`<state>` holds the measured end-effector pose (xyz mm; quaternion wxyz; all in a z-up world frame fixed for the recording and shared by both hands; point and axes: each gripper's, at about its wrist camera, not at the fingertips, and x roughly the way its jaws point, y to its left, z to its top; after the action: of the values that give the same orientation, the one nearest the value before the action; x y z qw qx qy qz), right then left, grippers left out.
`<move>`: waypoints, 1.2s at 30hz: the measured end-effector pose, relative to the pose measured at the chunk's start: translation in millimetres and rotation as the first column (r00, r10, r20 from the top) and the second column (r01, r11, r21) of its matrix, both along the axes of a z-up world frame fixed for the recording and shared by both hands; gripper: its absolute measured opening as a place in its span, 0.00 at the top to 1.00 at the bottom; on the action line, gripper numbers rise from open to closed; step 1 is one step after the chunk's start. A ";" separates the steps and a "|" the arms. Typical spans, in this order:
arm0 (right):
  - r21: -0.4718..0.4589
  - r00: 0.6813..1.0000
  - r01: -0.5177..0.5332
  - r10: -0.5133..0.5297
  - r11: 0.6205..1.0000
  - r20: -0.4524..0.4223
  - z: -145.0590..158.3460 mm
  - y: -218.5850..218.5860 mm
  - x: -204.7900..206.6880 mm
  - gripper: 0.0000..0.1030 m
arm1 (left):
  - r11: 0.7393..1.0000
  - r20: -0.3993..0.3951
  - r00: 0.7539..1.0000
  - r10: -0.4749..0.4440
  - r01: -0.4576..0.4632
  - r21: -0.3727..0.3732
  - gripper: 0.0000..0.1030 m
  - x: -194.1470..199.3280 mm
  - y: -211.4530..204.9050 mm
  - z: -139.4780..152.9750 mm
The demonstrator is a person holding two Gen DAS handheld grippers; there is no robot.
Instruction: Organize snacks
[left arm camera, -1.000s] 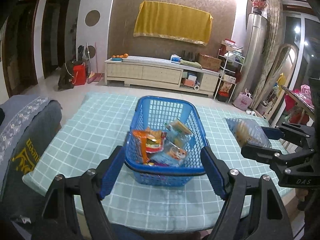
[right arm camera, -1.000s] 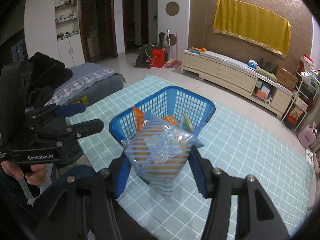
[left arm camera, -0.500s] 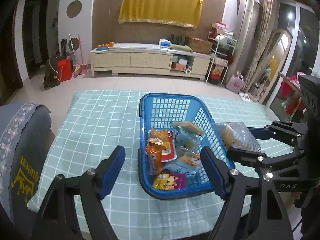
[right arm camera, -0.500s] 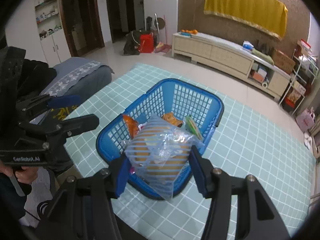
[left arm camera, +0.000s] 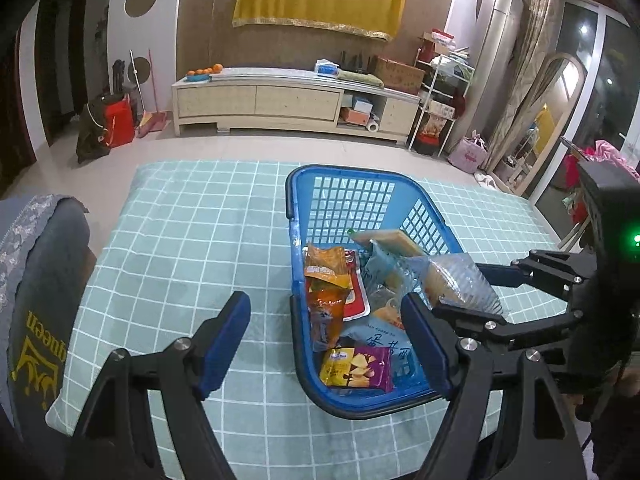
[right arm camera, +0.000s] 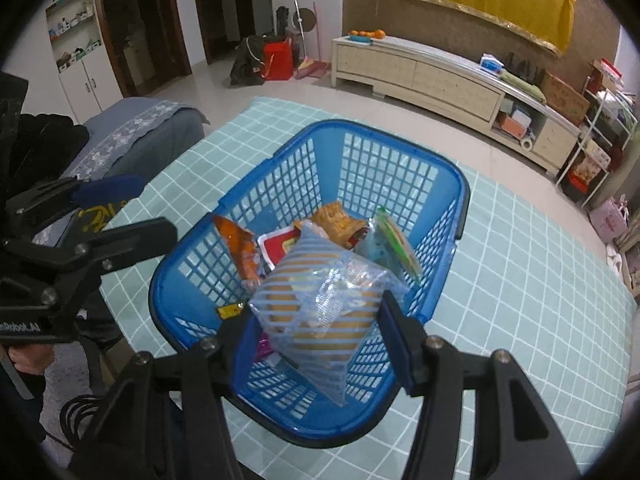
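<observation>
A blue plastic basket (left arm camera: pixel 344 172) (right arm camera: pixel 384 132) stands on the teal checked tablecloth (left arm camera: pixel 192 240). Inside lie several snack packets, among them an orange one (left arm camera: pixel 324 276), a purple chips one (left arm camera: pixel 356 368) and a red tray pack (right arm camera: pixel 280 248). My right gripper (right arm camera: pixel 320 340) (left arm camera: pixel 460 292) is shut on a clear blue-striped bag of biscuits (right arm camera: pixel 320 304) (left arm camera: pixel 456 280), held over the basket's near end. My left gripper (left arm camera: pixel 324 340) (right arm camera: pixel 136 210) hangs open and empty, straddling the basket's near left wall.
A grey-blue padded seat with a printed cloth (left arm camera: pixel 32 280) stands against the table's left side. A long beige cabinet (left arm camera: pixel 280 100) lines the far wall across the floor. The table's near edge runs just under both grippers.
Both grippers have come forward and down toward the basket. The right one has carried the striped bag from beside the basket to above its near end. The left one now sits more to the basket's left.
</observation>
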<state>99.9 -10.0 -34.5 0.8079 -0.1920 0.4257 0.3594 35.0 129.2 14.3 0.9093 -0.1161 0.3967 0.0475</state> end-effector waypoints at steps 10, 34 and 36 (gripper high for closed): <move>0.052 0.998 0.048 -0.046 0.997 -0.030 -6.2 -9.4 -4.7 0.25 | 1.000 0.028 1.000 0.007 -0.006 -0.004 0.26 -11.8 -1.8 -0.1; 0.261 0.883 0.336 -0.399 0.905 0.247 90.0 -128.0 -119.5 0.00 | 0.989 0.287 0.955 -0.081 0.041 0.143 0.15 -106.8 -105.6 81.5; 0.287 0.869 0.350 -0.423 0.892 0.255 100.5 -138.0 -127.4 0.00 | 0.988 0.308 0.948 -0.084 0.038 0.152 0.04 -114.5 -112.2 90.9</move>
<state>-27.6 -148.0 66.1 0.9371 -0.0606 0.2783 0.2017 -79.5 17.0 105.2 0.9677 -0.0435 0.2465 0.0287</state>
